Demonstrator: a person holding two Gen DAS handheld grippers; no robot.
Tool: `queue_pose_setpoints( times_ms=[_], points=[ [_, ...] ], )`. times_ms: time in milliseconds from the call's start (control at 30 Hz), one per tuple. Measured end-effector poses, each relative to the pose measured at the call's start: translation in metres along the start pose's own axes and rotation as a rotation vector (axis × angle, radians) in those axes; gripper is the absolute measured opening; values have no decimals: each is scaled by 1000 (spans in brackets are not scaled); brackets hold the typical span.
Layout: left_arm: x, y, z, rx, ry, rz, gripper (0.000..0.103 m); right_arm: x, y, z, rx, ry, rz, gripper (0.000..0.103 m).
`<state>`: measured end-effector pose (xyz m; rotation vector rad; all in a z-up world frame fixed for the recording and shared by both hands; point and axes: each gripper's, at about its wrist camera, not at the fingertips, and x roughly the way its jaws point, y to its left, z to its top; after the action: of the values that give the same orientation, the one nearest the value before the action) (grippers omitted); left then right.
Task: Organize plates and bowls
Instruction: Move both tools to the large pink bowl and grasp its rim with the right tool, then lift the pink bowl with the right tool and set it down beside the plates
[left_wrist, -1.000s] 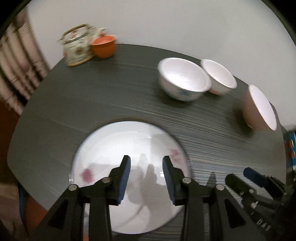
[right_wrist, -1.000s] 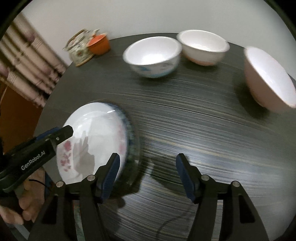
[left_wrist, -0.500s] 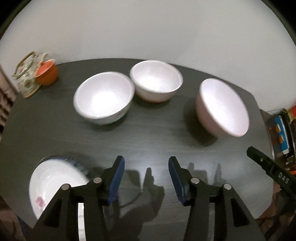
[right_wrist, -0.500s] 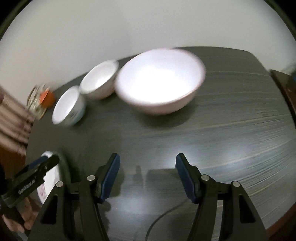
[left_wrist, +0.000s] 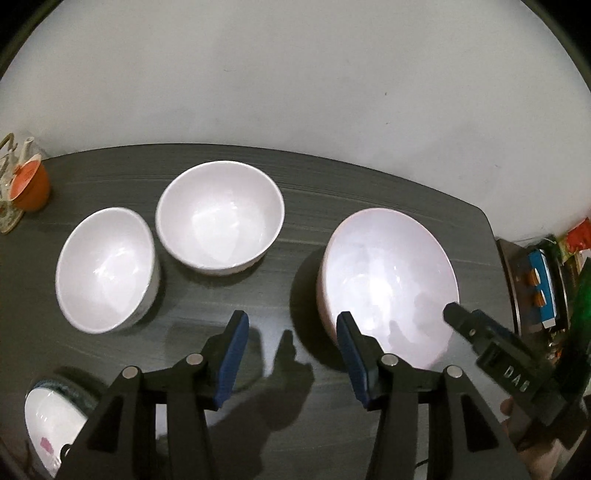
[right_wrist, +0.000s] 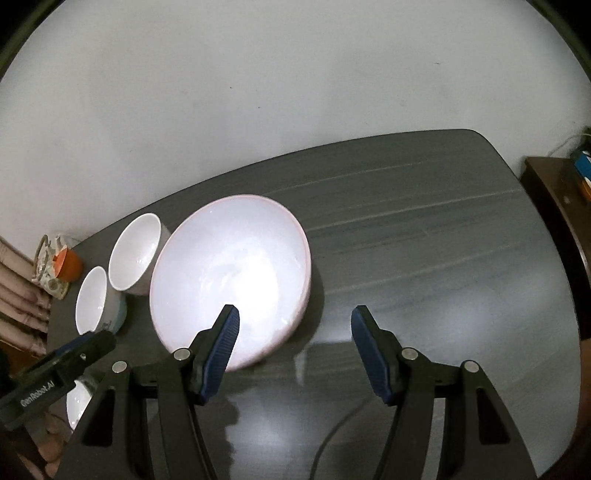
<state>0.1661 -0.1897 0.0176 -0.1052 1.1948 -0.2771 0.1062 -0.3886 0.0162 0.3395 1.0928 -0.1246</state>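
Note:
A large pink-rimmed bowl (left_wrist: 388, 280) (right_wrist: 229, 277) stands on the dark table (left_wrist: 332, 192). Two smaller white bowls stand to its left: one at the back (left_wrist: 219, 218) (right_wrist: 135, 253) and one nearer the front (left_wrist: 105, 269) (right_wrist: 92, 301). A white plate with a pink flower print (left_wrist: 51, 424) lies at the near left edge. My left gripper (left_wrist: 291, 354) is open and empty, its right finger at the large bowl's near rim. My right gripper (right_wrist: 295, 347) is open and empty, its left finger over the large bowl's near rim.
An orange cup (left_wrist: 29, 184) and a patterned teapot (right_wrist: 46, 266) stand at the far left corner. A dark side cabinet (right_wrist: 557, 221) with colourful items is to the right of the table. A white wall is behind.
Both grippers have swung from the plate toward the right, and the large bowl now sits just ahead of both. Both stayed open.

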Motion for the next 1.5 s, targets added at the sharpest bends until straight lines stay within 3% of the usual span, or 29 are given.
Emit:
queue_pose_setpoints(
  times_ms=[200, 400, 467, 533, 600, 667, 733, 867, 1100, 1267, 1500],
  points=[
    [27, -6, 6, -44, 75, -11, 51, 25, -4, 10, 14, 46, -7, 61],
    [42, -9, 13, -22, 114, -6, 50, 44, -12, 12, 30, 88, -12, 60],
    [46, -12, 12, -12, 127, -3, 50, 47, -14, 12, 36, 95, 0, 56],
    [50, -13, 11, -10, 134, -2, 42, 51, -15, 12, 43, 100, 6, 48],
    [54, -13, 10, -13, 149, -10, 25, 55, -17, 14, 51, 102, 17, 42],
    [57, -11, 8, -28, 155, -24, 17, 58, -17, 13, 50, 109, 22, 36],
    [58, -10, 8, -40, 155, -46, 12, 62, -17, 11, 54, 119, 37, 22],
    [55, -11, 2, -23, 143, -32, 12, 66, -16, 7, 65, 128, 48, 14],
    [37, -9, -11, -18, 138, -32, 12, 56, -12, -1, 63, 127, 44, 14],
    [5, 3, -29, -24, 125, -32, 12, 45, 2, 1, 47, 125, 47, 14],
    [-40, 20, -56, -37, 101, -3, 12, 11, 33, -23, 15, 125, 82, 14]
  ],
)
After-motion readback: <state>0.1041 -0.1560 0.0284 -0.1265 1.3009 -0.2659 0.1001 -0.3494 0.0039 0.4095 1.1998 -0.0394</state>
